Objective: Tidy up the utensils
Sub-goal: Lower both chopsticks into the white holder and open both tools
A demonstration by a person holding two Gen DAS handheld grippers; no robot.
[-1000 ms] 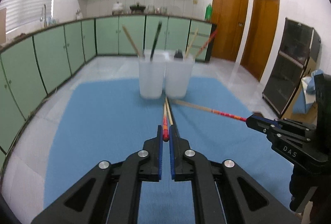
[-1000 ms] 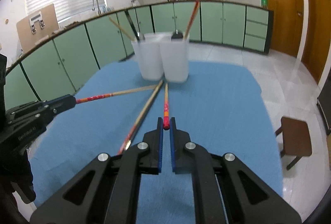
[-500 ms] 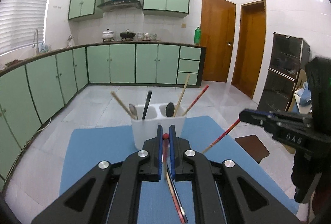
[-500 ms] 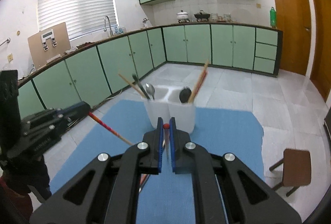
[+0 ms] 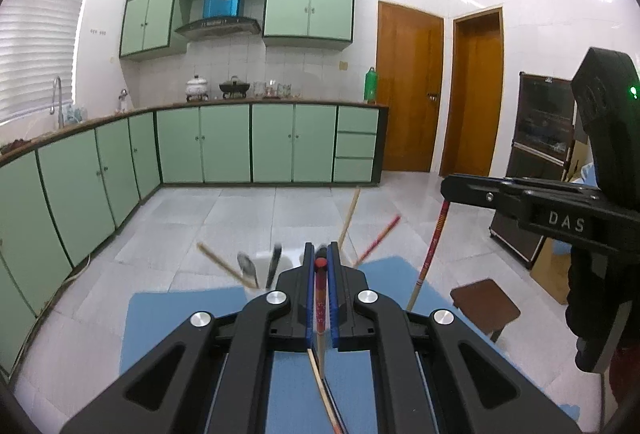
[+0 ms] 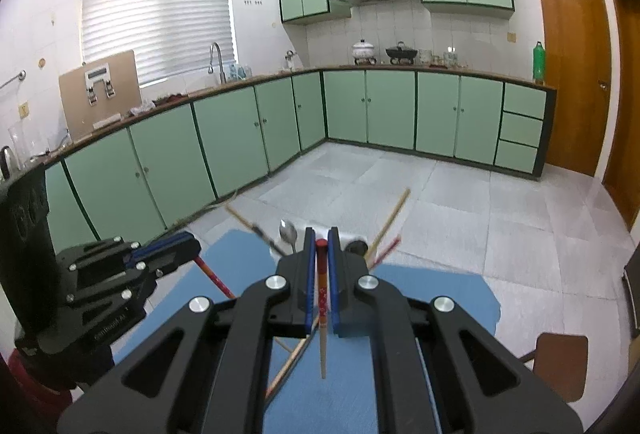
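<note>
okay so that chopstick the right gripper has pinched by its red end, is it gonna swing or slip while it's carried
The right gripper is shut on the red-tipped chopstick near one end, so the long free end hanging below probably pivots easily. The stick looks thin and straight, likely stiff and light. Its glossy painted end may slide between the pads.

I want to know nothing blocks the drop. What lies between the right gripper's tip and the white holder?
Nothing: in the right wrist view the right gripper, shut on a chopstick, sits just before the white holder.

Green cabinets (image 6: pixel 412 109), 2 wooden doors (image 5: pixel 408 93), grey tiled floor (image 6: pixel 460 201), blinds (image 6: pixel 156 5).
</note>
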